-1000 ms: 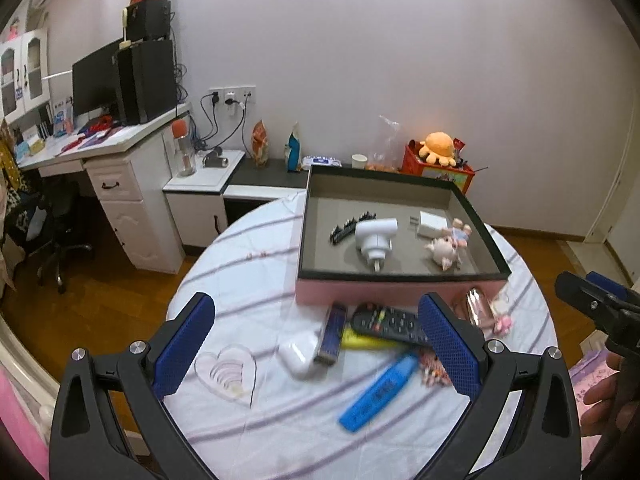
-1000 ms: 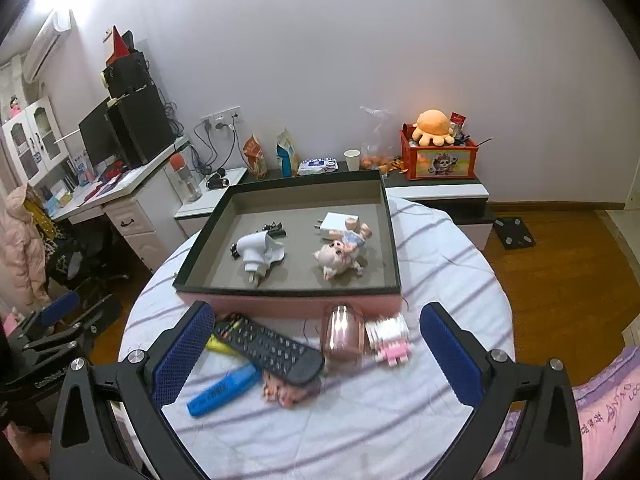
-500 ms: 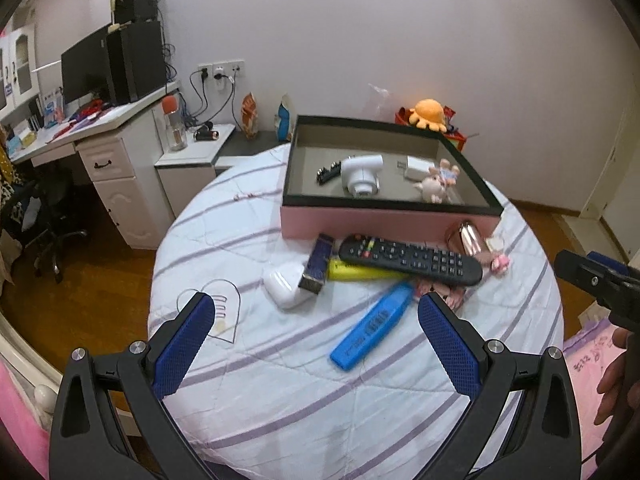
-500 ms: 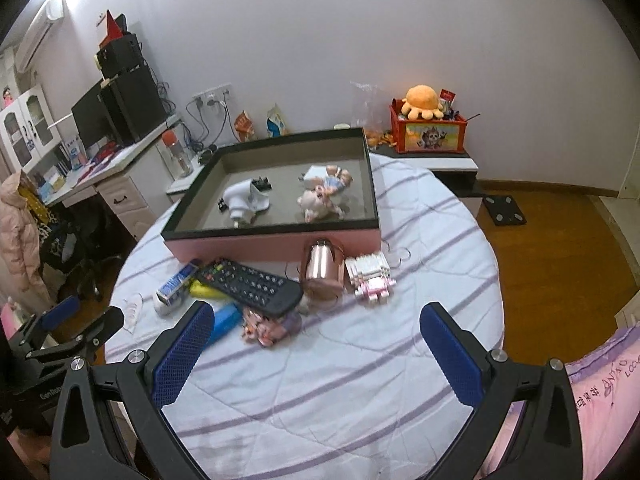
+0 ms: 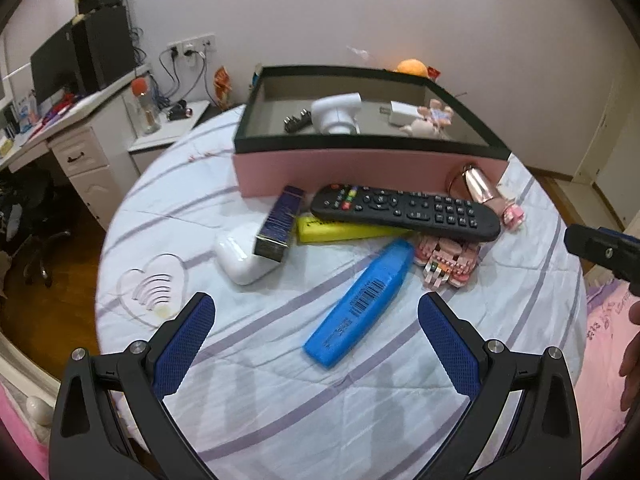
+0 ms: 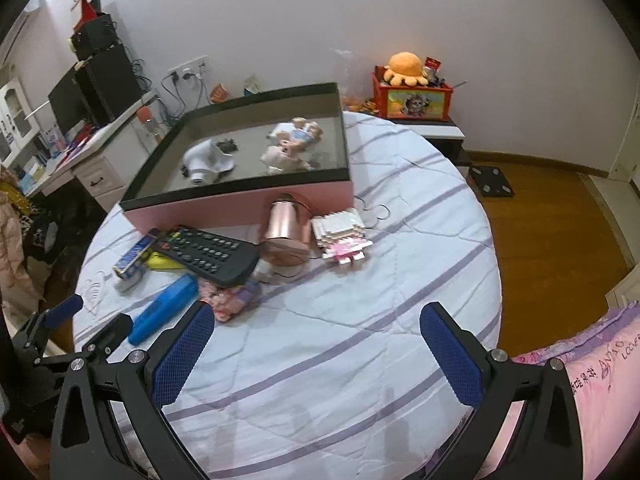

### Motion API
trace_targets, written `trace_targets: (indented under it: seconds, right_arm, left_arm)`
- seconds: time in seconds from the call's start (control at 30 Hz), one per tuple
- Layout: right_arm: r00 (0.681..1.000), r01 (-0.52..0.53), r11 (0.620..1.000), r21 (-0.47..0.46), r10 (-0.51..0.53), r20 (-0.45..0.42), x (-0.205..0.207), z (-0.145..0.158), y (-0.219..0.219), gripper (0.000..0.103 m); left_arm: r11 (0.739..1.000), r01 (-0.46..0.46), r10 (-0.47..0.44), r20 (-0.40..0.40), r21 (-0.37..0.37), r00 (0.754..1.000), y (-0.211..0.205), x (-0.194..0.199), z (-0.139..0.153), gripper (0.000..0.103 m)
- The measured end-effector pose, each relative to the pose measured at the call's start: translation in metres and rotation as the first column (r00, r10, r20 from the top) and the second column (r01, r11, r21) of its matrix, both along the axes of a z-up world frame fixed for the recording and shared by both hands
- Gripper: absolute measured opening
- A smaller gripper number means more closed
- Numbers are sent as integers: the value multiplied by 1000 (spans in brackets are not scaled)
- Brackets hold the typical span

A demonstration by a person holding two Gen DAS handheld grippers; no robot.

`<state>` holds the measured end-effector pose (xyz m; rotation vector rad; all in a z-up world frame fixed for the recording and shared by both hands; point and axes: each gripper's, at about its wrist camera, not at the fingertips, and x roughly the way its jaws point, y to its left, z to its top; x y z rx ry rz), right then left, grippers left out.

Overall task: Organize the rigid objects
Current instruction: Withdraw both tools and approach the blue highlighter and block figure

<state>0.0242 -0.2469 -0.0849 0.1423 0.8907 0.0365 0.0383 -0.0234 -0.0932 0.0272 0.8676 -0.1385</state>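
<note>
A pink box with a black rim holds a white plug, a black clip and small pig toys. In front of it lie a black remote, a yellow marker, a blue highlighter, a white earbud case, a small dark blue box, a rose-gold bottle and pink brick toys. My left gripper is open, just short of the highlighter. My right gripper is open over bare cloth.
The round table has a white cloth with purple stripes. A clear heart-shaped piece lies at its left. A desk with drawers stands far left, a low shelf with a toy crate behind. Wooden floor lies to the right.
Both grippers have come lower and nearer to the table. The objects now loom larger, and the blue highlighter sits between the left fingertips' line of view. Nothing was grasped.
</note>
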Motion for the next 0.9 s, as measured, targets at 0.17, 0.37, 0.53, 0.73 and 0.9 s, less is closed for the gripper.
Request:
trace_targets:
  seconds: [0.17,0.37,0.53,0.73,0.9]
  right_arm:
    - [1000,0,1000,-8,0,-24,9,-8,-4,103]
    - [999,6,1000,-21,-7,-48,23,-17,-10,103]
    - [997,18,999,-44,-21,-71,37,-28,-17,103]
    - [994,9,998,-69,-16,-107,58,-45,-22,103]
    - [993,-14,997,-70,5,-117,70,-50,-22,103]
  left_arm:
    - [1000,15,-14,-26,8,1000,-7,13,-16,102]
    - [999,36,-35,-66,25,997,-18,29,-35,91]
    - [996,71,-69,-56,46,996,-28,35,-34,75]
    - [993,118,-117,-57,19,992,-34,38,-29,47]
    - [988,152,-152,-70,-2,986,-38,41,-27,40]
